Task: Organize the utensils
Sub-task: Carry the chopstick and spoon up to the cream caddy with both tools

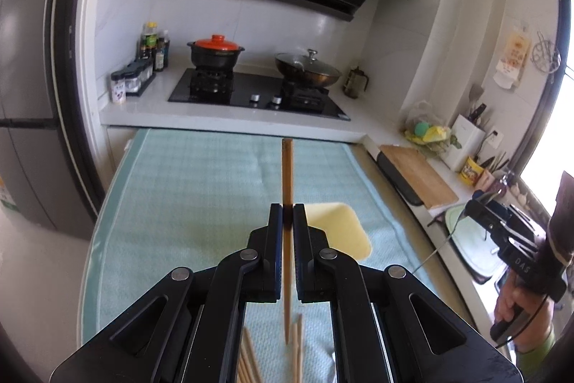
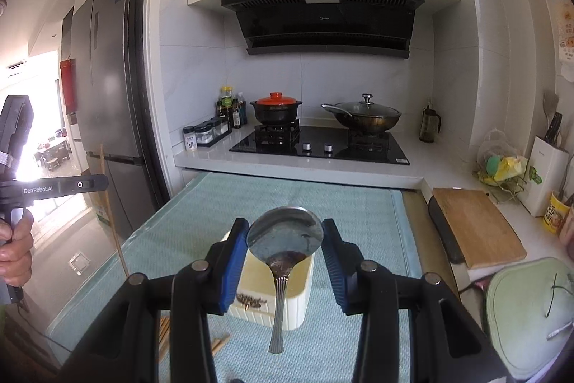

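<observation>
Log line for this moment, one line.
left hand-held gripper: shut on chopstick | right hand-held gripper: shut on spoon | both above container

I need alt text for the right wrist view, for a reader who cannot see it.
The right hand-held gripper holds a metal spoon by its bowl, handle hanging down, above a cream utensil box on a light green mat. Behind are a gas hob with a red-lidded clay pot and a lidded wok.

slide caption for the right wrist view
Right tongs grip a spoon by its bowl above a cream box.
</observation>
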`<action>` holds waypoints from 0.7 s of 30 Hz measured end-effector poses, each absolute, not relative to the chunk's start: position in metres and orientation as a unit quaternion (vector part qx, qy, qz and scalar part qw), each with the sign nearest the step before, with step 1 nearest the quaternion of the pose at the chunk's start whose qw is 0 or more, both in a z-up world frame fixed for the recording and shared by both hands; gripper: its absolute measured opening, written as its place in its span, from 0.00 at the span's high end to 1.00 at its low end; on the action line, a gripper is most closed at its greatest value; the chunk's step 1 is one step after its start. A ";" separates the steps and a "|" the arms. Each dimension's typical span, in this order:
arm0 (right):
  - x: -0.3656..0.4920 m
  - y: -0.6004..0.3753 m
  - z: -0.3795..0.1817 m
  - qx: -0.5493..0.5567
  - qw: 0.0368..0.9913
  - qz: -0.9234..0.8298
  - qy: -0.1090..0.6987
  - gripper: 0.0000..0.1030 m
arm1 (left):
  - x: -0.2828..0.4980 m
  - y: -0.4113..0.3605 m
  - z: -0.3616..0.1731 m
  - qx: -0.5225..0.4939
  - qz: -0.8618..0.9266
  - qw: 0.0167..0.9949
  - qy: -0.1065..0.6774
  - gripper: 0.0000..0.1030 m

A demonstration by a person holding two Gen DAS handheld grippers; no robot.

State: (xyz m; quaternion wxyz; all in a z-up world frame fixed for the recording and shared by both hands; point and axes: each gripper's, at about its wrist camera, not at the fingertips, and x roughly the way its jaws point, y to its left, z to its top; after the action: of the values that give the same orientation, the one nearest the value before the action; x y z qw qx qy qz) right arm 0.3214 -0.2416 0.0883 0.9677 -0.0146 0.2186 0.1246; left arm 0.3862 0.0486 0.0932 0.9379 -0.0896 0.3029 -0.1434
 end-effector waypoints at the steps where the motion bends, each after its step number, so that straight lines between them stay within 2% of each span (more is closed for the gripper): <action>1: 0.332 -0.239 0.093 -0.015 0.968 0.125 0.216 0.59 | 0.396 0.045 0.099 -0.090 -0.142 0.940 0.297 0.97; 5: 0.374 -0.228 0.098 -0.014 0.970 0.130 0.205 0.59 | 0.429 0.026 0.111 -0.089 -0.135 0.948 0.275 0.97; 9: 0.418 -0.222 0.079 0.000 0.966 0.139 0.218 0.59 | 0.460 0.005 0.100 -0.085 -0.126 0.954 0.260 0.97; 21: 0.504 -0.223 -0.029 0.014 0.929 0.126 0.348 0.59 | 0.536 -0.027 -0.013 -0.067 -0.106 0.926 0.356 0.97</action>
State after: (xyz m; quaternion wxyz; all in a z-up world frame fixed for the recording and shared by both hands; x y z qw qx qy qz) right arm 0.5041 -0.2229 -0.0288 0.9288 0.0143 0.3484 0.1257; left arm 0.5364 -0.0268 -0.0134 0.9262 -0.0673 0.3556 -0.1057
